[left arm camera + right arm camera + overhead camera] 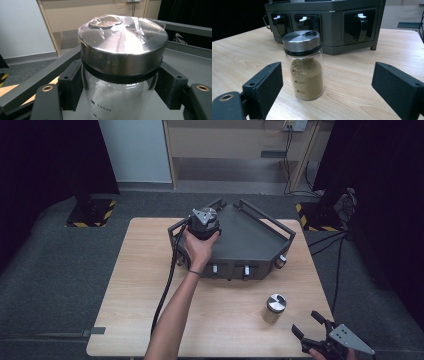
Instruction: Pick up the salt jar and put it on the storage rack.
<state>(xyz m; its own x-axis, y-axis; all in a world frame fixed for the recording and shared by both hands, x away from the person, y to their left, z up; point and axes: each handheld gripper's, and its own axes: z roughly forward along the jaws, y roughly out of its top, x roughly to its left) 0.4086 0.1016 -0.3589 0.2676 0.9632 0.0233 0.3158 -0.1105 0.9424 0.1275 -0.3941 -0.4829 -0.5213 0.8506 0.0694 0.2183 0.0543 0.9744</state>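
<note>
My left gripper (204,222) is at the back left corner of a dark grey railed rack (250,240). It is shut on a glass jar (120,97) with white contents, a steel lid (122,47) and torn film on top. Both pads (72,85) press the glass just under the lid. I cannot tell whether the jar rests on the rack floor (185,62). A second jar (274,308) of brown powder (307,75) stands upright on the table. My right gripper (306,321) is open near the front right corner, with its jaws (329,85) wide apart on either side of this jar and short of it.
The rack sits at the back middle of the wooden table (150,270), and its front face holds three black recessed holders with white tips (358,23). The left gripper's black cable (167,280) trails down across the table. Carpet, shelving and stand bases surround the table.
</note>
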